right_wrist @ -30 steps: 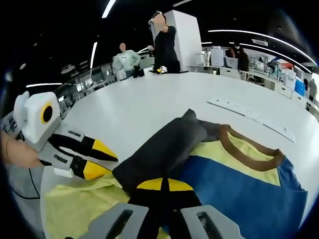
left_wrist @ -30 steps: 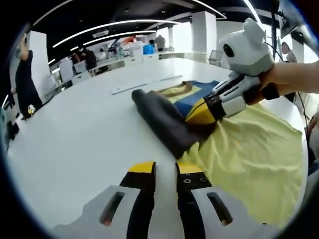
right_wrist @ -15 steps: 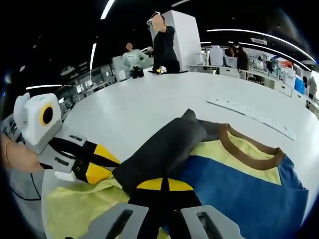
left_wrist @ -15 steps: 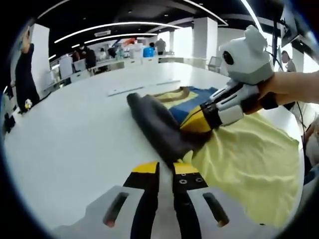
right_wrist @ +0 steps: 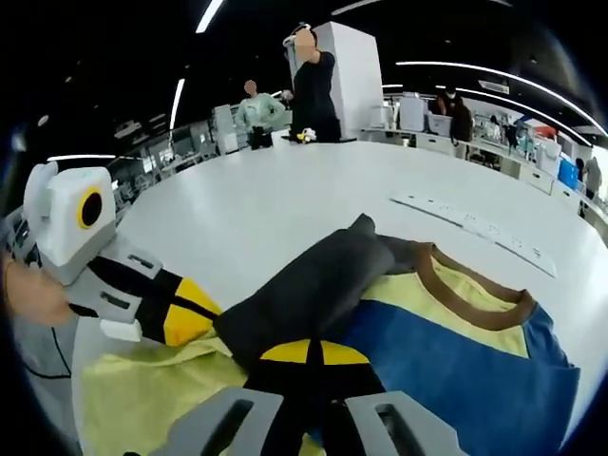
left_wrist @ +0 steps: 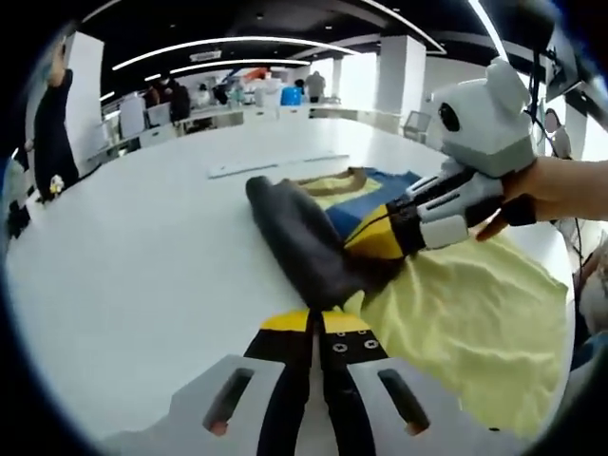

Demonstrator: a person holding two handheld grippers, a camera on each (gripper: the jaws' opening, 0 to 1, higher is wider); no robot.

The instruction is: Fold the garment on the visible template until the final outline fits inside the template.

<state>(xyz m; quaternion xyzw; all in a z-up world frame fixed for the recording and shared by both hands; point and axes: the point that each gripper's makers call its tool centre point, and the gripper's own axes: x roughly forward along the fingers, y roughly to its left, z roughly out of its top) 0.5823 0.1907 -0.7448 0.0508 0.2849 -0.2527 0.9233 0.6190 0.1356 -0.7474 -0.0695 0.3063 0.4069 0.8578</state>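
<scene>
Garment (left_wrist: 313, 242) — dark sleeve (right_wrist: 309, 290) stretched lengthwise, pointing away — both jaws clamped.

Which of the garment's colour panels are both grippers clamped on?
The dark grey sleeve: right gripper and left gripper both pinch it; the blue panel and yellow panel lie free.

Open-plan lab or office hall. Long white tabletop (right_wrist: 285, 204), dark ceiling with strip lights (left_wrist: 228, 46), white pillars (right_wrist: 353, 71), rows of desks (left_wrist: 204, 119) with gear, people standing (right_wrist: 313, 85) around.
</scene>
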